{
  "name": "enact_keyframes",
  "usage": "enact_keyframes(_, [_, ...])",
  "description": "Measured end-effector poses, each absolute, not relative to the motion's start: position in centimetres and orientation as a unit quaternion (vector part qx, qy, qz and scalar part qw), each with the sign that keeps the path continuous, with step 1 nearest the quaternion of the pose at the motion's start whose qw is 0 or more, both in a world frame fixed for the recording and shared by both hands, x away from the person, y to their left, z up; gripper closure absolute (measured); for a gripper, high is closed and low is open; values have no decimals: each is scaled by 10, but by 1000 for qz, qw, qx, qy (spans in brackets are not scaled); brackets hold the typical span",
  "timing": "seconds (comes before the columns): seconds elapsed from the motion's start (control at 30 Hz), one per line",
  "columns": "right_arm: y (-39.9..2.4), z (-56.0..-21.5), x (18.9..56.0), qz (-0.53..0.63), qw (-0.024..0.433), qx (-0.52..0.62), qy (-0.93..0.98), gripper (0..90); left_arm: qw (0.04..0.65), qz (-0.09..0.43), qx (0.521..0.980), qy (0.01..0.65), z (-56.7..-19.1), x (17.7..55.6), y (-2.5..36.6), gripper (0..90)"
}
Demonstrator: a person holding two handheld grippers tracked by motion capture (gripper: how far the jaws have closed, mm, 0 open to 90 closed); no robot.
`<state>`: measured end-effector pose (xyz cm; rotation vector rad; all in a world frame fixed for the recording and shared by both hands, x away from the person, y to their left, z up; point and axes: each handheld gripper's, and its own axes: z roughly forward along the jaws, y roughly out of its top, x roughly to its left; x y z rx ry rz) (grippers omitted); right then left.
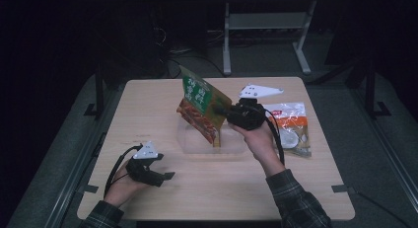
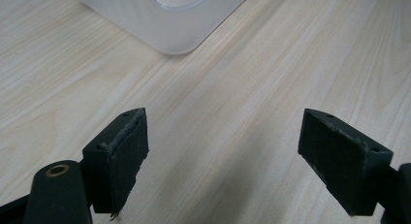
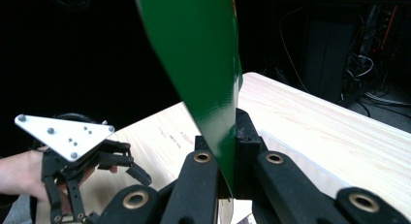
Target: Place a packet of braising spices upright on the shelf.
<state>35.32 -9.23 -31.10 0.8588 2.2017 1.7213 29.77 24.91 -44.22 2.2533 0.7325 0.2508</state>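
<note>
Looking down from the high view, one green pouch (image 1: 201,108) hung clamped in the right gripper (image 1: 220,111) above one clear tray (image 1: 194,141), with a second pouch (image 1: 292,127) at 3 o'clock. The left gripper view had the left gripper (image 2: 223,156) gaping, nothing between. The right gripper view showed the jaws pinching green film (image 3: 206,73).

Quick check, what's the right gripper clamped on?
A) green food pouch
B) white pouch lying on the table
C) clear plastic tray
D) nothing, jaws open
A: the right gripper is shut on the green food pouch, held up above the clear tray; in the right gripper view its jaws pinch the pouch's green edge.
</note>
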Motion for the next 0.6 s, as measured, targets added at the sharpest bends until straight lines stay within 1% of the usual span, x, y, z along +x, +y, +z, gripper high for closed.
enact_keyframes(0.3, [-88, -320, 357, 574, 119, 307, 749, 896, 369, 95, 879, 286, -444, 297, 248, 177])
enact_keyframes(0.6, [-82, -329, 360, 567, 118, 316, 752, 896, 361, 97, 884, 281, -444, 298, 248, 176])
